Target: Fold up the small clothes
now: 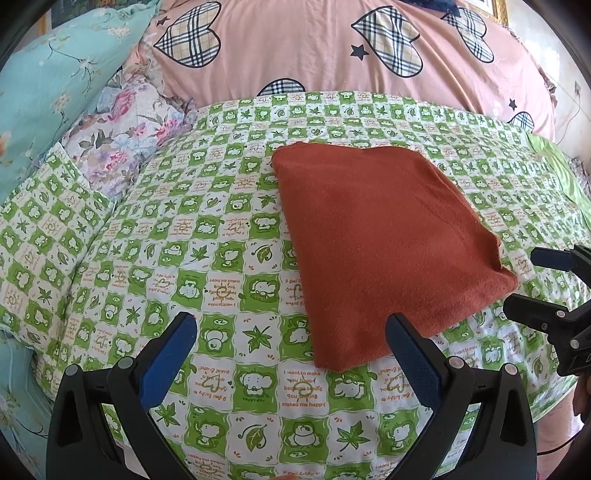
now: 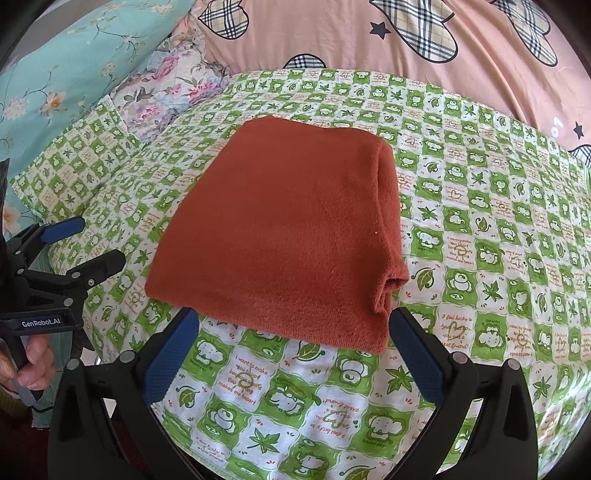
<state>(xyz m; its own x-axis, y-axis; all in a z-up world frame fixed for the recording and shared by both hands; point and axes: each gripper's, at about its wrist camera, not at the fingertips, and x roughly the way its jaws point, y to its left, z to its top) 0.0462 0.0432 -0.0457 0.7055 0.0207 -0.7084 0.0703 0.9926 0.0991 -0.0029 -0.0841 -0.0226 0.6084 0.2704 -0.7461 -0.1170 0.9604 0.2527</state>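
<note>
A rust-orange cloth [image 1: 384,243] [image 2: 280,229] lies folded into a flat rectangle on the green-and-white checked bedsheet [image 1: 221,258] [image 2: 480,240]. My left gripper [image 1: 291,328] stands open just before the cloth's near left corner, holding nothing. In the right wrist view my right gripper [image 2: 293,325] is open too, its fingers straddling the cloth's near edge without touching it. The right gripper [image 1: 532,280] also shows at the right edge of the left wrist view, and the left gripper [image 2: 96,243] at the left edge of the right one, held by a hand [image 2: 33,362].
A pink duvet with plaid hearts [image 1: 332,48] [image 2: 369,33] is piled at the back. A turquoise floral pillow [image 1: 48,92] [image 2: 74,59] and a pale flowered cushion [image 1: 125,136] [image 2: 166,92] lie at the back left.
</note>
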